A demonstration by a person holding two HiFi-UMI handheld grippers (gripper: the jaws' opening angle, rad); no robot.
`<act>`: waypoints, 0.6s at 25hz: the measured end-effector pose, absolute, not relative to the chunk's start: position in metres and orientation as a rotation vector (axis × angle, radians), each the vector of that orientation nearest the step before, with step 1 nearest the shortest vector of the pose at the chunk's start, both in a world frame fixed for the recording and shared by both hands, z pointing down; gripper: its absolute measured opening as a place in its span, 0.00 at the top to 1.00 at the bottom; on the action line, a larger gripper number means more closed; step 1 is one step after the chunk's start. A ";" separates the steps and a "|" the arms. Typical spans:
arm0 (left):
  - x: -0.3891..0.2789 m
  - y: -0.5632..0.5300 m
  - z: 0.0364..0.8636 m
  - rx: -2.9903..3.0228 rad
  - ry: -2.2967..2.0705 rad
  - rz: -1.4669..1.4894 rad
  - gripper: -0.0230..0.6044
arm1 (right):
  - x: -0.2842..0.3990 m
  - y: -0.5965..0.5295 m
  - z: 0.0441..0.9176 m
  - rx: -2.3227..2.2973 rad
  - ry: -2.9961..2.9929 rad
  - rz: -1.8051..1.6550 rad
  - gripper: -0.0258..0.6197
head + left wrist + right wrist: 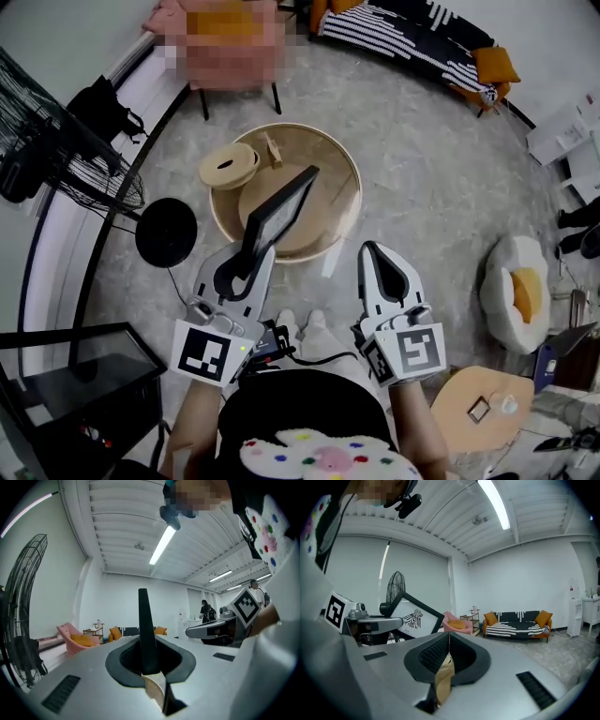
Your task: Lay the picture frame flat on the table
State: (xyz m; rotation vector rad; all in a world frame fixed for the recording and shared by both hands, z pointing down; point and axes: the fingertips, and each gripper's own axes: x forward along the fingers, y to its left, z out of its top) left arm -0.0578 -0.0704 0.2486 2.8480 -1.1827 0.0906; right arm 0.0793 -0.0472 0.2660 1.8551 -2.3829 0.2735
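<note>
Picture frame [278,214], black-edged, is pinched at its lower corner by the left claw [242,272]. That claw's jaws are closed on the frame's thin edge, which rises straight up between them in the left gripper view. The frame stands on edge and tilted, not lying flat. In the head view it crosses the near part of the round wooden counter [345,192]; whether it touches the top I cannot tell. The right gripper view shows its face, a white sheet with a dark bird print.

The right claw [377,258] is on the near side of the counter, off its right edge and over the grey floor [422,169]. Its jaws are pressed together with nothing between them.

On the counter's left part lies a round wooden box [230,166], with a small wooden piece [273,149] just beyond it. A black round base [166,232] rests on the floor left of the counter. A striped sofa [403,33] stands well beyond the counter.
</note>
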 end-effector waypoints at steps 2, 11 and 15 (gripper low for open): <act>-0.058 -0.074 0.244 2.861 -1.208 0.072 0.89 | 0.079 -0.052 0.264 1.835 -2.383 0.279 0.91; -0.053 -0.078 0.242 2.850 -1.237 0.045 0.89 | 0.085 -0.066 0.262 1.773 -2.412 0.278 0.91; -0.047 -0.078 0.244 2.840 -1.204 0.034 0.89 | 0.087 -0.072 0.259 1.760 -2.482 0.243 0.91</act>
